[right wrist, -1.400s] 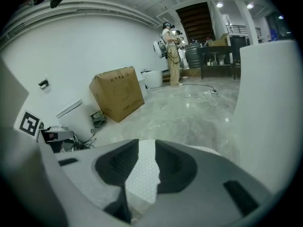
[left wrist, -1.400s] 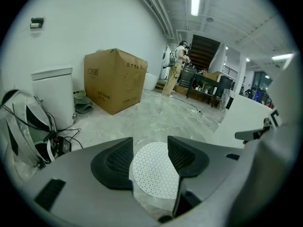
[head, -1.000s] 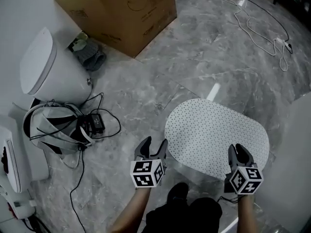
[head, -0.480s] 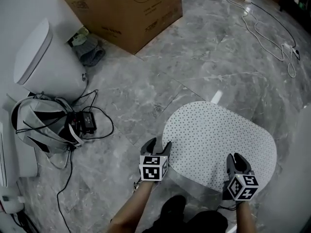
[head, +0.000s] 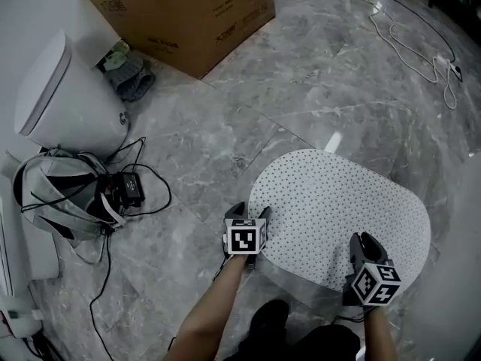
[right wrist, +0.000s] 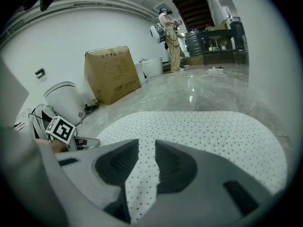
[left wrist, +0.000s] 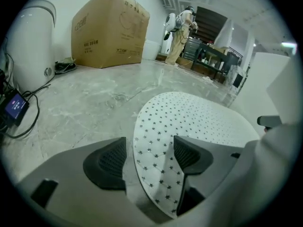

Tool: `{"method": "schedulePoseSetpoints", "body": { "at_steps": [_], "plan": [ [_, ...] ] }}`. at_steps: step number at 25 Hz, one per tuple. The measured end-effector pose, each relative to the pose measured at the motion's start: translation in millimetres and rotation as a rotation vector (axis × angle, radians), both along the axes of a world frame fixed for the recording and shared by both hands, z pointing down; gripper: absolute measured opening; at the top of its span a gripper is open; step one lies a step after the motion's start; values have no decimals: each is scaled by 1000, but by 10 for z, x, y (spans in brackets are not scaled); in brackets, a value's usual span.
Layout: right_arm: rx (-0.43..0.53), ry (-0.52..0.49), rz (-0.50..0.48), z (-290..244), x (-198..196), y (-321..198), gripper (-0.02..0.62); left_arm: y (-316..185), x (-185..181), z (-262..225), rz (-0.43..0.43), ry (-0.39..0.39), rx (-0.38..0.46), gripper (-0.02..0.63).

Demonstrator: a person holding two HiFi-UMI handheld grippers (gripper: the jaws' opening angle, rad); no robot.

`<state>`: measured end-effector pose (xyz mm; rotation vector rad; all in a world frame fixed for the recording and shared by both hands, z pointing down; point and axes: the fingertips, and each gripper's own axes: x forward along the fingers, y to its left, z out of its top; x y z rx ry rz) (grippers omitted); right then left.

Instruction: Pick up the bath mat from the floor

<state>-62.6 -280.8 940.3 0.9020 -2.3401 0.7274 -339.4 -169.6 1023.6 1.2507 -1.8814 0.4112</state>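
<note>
we'd pinch the light, floppy-looking bath mat [head: 338, 201] at its near edge, lying between the unclenched jaws of the right hand-held gripper [head: 364, 239] and the just-widened left hand-held gripper [head: 252, 210].

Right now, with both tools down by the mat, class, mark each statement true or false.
1. The bath mat lies on the floor. True.
2. The left tool is clamped shut on the mat. False: its jaws stand apart, having just been opening, with the mat's edge between them.
3. A cardboard box stands beyond the mat. True.
4. The mat has square corners. False: its ends are rounded.
5. The right tool is over the box. False: it is at the mat's near edge.
</note>
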Motion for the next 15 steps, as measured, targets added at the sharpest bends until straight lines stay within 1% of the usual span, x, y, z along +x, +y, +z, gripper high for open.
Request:
{"method": "schedulePoseSetpoints", "body": {
  "at_steps": [3,5,9,12,15],
  "plan": [
    [7,5,-3,-28,25,8,109,-54,121,-7,43,-2,-3,316],
    [11,6,1,-42,64,18,109,-60,168,-2,55,-4,-11,317],
    [15,18,20,-45,213,19,109,-102,291,-1,106,7,-26,291],
    [12,28,41,-30,352,36,109,-152,445,-9,154,-1,-35,245],
    [10,36,76,-35,506,35,109,-222,565,-43,179,-20,-44,150]
  ]
}}
